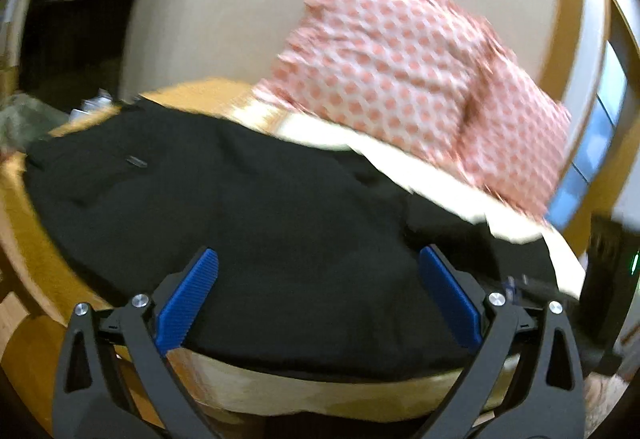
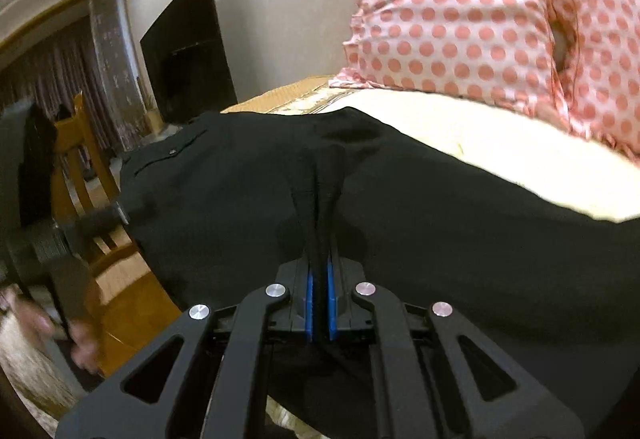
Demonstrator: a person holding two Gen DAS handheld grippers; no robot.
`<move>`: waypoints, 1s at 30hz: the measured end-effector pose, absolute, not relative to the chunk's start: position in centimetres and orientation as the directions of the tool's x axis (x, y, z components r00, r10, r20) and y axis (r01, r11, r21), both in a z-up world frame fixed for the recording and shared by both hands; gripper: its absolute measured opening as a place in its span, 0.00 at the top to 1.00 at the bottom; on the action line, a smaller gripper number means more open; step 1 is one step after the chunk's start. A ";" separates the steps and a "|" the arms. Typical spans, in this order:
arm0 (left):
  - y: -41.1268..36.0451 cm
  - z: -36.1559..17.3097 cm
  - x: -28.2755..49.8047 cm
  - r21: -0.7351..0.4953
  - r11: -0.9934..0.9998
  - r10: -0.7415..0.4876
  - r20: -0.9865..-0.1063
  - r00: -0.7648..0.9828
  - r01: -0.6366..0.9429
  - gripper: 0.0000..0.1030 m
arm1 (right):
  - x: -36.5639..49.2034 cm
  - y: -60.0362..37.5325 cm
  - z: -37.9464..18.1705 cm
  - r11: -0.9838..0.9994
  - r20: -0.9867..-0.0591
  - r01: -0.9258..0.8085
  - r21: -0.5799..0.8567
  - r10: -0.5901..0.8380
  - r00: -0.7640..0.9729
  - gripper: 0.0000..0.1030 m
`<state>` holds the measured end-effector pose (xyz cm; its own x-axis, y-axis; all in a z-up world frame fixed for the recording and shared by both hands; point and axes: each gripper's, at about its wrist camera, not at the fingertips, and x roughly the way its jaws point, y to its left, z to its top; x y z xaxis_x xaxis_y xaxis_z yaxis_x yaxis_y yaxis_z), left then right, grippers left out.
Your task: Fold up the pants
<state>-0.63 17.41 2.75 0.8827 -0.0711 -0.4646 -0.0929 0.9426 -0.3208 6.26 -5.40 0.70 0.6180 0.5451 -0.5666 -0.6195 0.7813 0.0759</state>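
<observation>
The right hand-held gripper (image 2: 320,175) pinches a ridge of the black pants (image 2: 460,239) on the bed (image 2: 460,127), seemingly to lift a fold. The left hand-held gripper (image 1: 318,271), spread wide, hovers at their 6 o'clock edge, probably for a second grip.

Bed (image 1: 352,399) w/ cream cover and golden wood frame carries everything. Black pants (image 1: 280,207) lie spread flat across its near part. Behind them, 2 pink polka-dot pillows (image 1: 384,63) rest on the cover, against the wall.
</observation>
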 end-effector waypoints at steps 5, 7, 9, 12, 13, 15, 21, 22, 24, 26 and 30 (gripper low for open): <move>23.3 3.9 -1.8 -0.353 0.896 0.078 -0.472 0.878 -0.269 0.02 | 4.2 -4.0 0.4 0.695 -0.591 -0.718 0.037 0.594 0.545 0.45; 25.6 3.6 -1.8 -0.401 0.859 0.089 -0.497 0.863 -0.320 0.03 | 3.4 -4.2 1.1 0.654 -0.558 -0.755 0.048 0.645 0.522 0.45; 27.5 3.3 -1.9 -0.450 0.821 0.088 -0.508 0.857 -0.351 0.04 | 3.7 -5.1 1.8 0.672 -0.514 -0.738 0.060 0.655 0.554 0.45; 30.1 2.8 -2.2 -0.528 0.755 0.078 -0.516 0.853 -0.389 0.08 | 6.1 -6.6 1.1 0.750 -0.546 -0.653 0.104 0.592 0.593 0.45; 30.6 2.6 -2.3 -0.546 0.739 0.073 -0.517 0.853 -0.395 0.09 | 6.7 -6.7 0.6 0.763 -0.572 -0.637 0.111 0.573 0.587 0.45; 31.6 2.1 -2.2 -0.575 0.713 0.059 -0.522 0.851 -0.402 0.11 | 7.0 -7.4 -0.1 0.770 -0.576 -0.624 0.133 0.573 0.583 0.43; 32.1 0.8 -2.2 -0.611 0.669 0.027 -0.549 0.835 -0.423 0.13 | 6.1 -6.9 -0.2 0.766 -0.581 -0.635 0.098 0.562 0.589 0.33; 31.9 0.7 -2.1 -0.614 0.666 0.018 -0.554 0.832 -0.423 0.13 | 6.1 -7.0 -0.2 0.765 -0.580 -0.636 0.100 0.564 0.587 0.33; 31.7 0.2 -2.1 -0.638 0.650 -0.021 -0.557 0.830 -0.412 0.13 | 6.1 -6.9 -0.1 0.763 -0.580 -0.638 0.103 0.567 0.585 0.32; 31.4 -0.2 -1.8 -0.659 0.638 -0.057 -0.557 0.828 -0.399 0.15 | 6.2 -6.7 0.0 0.761 -0.579 -0.640 0.107 0.571 0.582 0.32; 30.2 0.6 -1.4 -0.604 0.678 -0.025 -0.588 0.809 -0.418 0.15 | 6.2 -6.7 0.0 0.758 -0.578 -0.643 0.108 0.574 0.580 0.32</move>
<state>-1.41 30.22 0.56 0.8087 -0.0248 -0.5877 -0.4184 0.6780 -0.6044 6.15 -6.74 -0.03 0.5799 0.5741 -0.5781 -0.6430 0.7582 0.1081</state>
